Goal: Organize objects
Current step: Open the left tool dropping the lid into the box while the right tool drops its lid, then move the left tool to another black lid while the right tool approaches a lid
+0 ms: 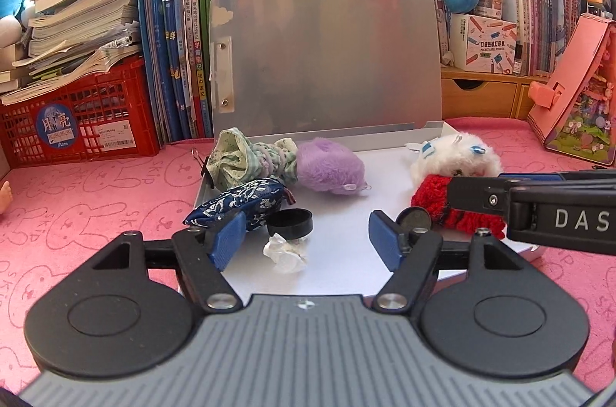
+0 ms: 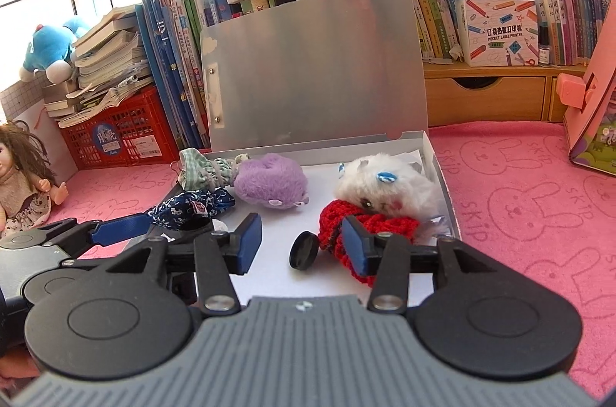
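While both grippers hang over the near edge of the open white box (image 1: 435,128), its lid standing upright at 12 o'clock, most small items already lie inside it.

Contents, left wrist view: a green checked cloth bundle (image 1: 246,158) at 10 o'clock, a purple plush (image 1: 331,170) just beside it toward 12, a blue patterned pouch (image 1: 240,205) at 9 o'clock overhanging the left rim, a black round cap (image 1: 289,223) and a crumpled paper scrap (image 1: 285,253) near the centre front. At 2 o'clock lies a white plush toy (image 1: 458,154) touching a red knitted piece (image 1: 435,195). A coin-like disc (image 1: 414,219) sits at the red knit's near edge; its exact nature cannot be told.

Left gripper (image 1: 308,239): released, jaws spread wide, nothing between them, poised above the cap and paper scrap.

Right gripper (image 2: 304,243): released, holding nothing. Its right finger pad (image 2: 356,245) lies against or in front of the red knit, and contact cannot be confirmed. A black cap (image 2: 304,250) sits tilted between the pads.

Assessment: gathering appears largely done. Outstanding, in my judgement: tucking the pouch fully in and shutting the lid. A doll (image 2: 23,176) sits on the pink desk (image 2: 519,206) at 9 o'clock, outside the box; whether it belongs to the task cannot be told.
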{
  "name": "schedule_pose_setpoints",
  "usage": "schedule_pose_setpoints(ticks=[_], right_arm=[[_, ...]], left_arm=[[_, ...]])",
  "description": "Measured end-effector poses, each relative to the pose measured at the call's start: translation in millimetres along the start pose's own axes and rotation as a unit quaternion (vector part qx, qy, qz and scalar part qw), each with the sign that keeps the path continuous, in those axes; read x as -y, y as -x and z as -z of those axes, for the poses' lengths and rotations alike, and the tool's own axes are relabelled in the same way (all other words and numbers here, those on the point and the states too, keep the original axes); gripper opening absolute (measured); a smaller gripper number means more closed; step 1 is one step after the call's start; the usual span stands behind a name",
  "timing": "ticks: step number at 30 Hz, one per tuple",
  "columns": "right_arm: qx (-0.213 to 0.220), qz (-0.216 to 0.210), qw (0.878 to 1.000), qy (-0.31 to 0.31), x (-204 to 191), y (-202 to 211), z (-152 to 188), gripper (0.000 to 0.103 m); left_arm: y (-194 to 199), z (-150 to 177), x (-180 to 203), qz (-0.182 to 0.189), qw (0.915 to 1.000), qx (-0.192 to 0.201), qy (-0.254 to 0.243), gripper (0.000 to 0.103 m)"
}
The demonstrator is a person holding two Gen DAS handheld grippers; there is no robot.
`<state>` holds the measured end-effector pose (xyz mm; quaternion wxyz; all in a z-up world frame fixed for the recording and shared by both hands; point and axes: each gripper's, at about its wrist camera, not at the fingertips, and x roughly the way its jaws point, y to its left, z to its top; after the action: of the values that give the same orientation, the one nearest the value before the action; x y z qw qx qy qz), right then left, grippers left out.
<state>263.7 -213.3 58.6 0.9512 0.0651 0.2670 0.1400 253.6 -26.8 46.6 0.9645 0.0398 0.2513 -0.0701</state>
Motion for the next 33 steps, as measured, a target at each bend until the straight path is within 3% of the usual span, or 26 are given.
schedule_pose_setpoints(ticks=[5,13,23,33], right_arm=[[0.009,0.0,1.0,0.021,6.0,36.9,10.0,0.066],[0.015,0.03,0.999,0.036,28.8,98.7,51.8,0.067],[-0.006,0.079,0.995,0.052,48.9,150.1,113.2,0.067],[-0.015,0.079,0.996,0.038,60.9,175.2,144.7,0.065]], left_arm=[[36.6,13.5,14.7,0.022,0.9998,-0.002,0.003,0.076],[98.0,62.9,54.3,0.088,0.9961,-0.009,0.01,0.08],[148.7,117.8,98.5,0.151,0.9874,-0.026,-0.04,0.08],[174.7,144.2,135.8,0.222,0.9703,-0.036,-0.089,0.063]])
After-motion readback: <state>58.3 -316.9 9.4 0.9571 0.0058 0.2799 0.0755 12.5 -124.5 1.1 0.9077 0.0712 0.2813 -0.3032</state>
